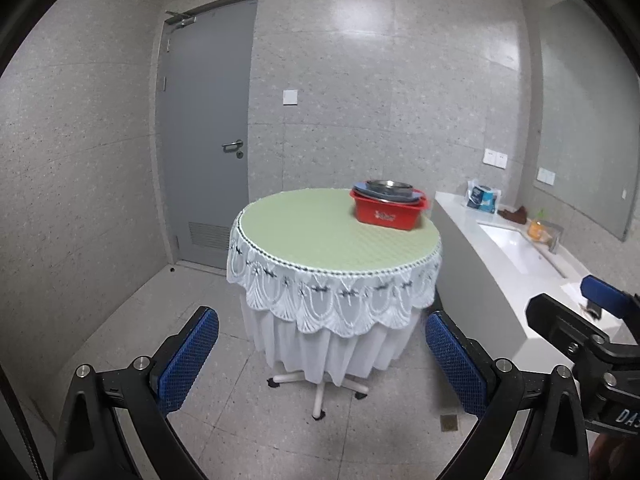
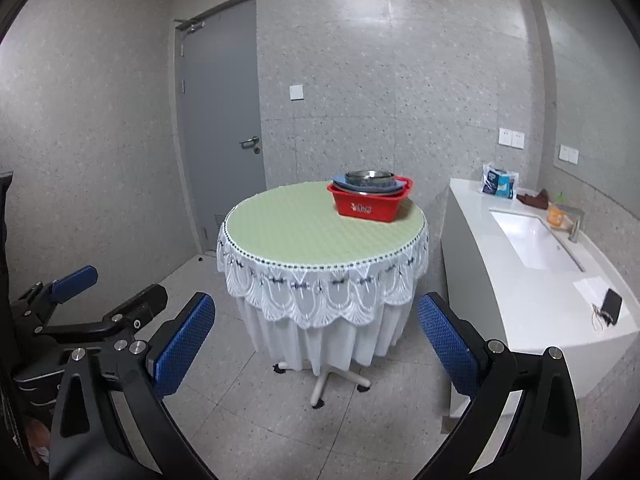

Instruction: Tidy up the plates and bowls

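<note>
Red plastic tub point(image 1: 389, 210), rectangular with rounded corners and a white printed mark on its near wall, sits on the round surface point(image 1: 320, 240) at about 1 o'clock, close to the far-right edge. Stacked in it: a flat blue-grey plate point(image 2: 340, 181) whose rim overhangs the tub's left lip, and on top a shiny steel bowl point(image 2: 370, 178), round and nested low. How many pieces lie underneath cannot be told.

Surface top is pale green with a fine woven texture. A white lace cloth point(image 2: 320, 292) with scalloped edge and a dark embroidered band hangs around it, a pleated white skirt below, and a white star base on castors shows on the speckled floor.

Left gripper point(image 1: 322, 360): black frame, blue fingers point(image 1: 188, 364) with a diamond-knurled rubber face, spread wide, nothing between them. Right gripper point(image 2: 316, 350): same build, fingers point(image 2: 182, 346) also spread wide and empty. Both hang well short of the surface, at 6 o'clock from it.

White glossy counter point(image 2: 532, 304) runs along 3 o'clock with a rectangular sink point(image 2: 532, 240), a metal tap, an orange bottle point(image 2: 555, 214), a brown cloth, a tissue pack point(image 2: 498, 184) and a dark phone-like slab point(image 2: 612, 305). Grey door point(image 1: 208, 140) with lever handle at 11 o'clock; walls are speckled grey tile.
</note>
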`<control>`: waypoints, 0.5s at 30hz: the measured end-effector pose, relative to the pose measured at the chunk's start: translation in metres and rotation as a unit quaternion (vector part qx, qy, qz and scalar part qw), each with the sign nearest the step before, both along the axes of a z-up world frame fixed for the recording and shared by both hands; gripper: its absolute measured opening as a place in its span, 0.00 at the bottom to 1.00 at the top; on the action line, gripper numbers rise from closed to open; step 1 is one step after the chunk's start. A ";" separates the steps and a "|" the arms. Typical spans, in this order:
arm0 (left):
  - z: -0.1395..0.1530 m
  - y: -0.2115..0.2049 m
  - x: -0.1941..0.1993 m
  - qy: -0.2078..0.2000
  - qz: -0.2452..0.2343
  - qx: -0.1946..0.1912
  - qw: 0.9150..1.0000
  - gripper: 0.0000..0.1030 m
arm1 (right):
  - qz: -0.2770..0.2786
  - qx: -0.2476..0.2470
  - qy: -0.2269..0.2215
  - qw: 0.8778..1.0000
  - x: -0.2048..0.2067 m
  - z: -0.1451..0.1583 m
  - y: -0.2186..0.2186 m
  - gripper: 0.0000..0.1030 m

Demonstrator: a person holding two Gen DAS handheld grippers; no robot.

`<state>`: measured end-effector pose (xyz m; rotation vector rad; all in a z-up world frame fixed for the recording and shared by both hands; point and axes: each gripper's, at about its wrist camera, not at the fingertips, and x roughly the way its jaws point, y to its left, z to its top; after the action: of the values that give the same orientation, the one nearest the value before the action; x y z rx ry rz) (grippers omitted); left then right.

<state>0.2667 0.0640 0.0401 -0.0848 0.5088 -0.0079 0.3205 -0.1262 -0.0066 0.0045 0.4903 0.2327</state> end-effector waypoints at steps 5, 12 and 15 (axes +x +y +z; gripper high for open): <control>0.003 -0.009 -0.040 -0.007 0.003 0.006 1.000 0.99 | -0.003 0.007 -0.006 1.000 -0.036 -0.001 -0.011 1.00; 0.000 -0.016 -0.079 -0.028 0.011 0.016 0.999 0.99 | 0.001 0.013 -0.021 1.000 -0.069 -0.003 -0.018 1.00; -0.003 -0.017 -0.088 -0.036 0.015 0.019 0.999 0.99 | 0.004 0.016 -0.023 1.000 -0.076 -0.003 -0.019 1.00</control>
<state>0.1791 0.0466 0.0370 -0.0540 0.4363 0.0276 0.2448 -0.1455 -0.0095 0.0283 0.4415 0.2472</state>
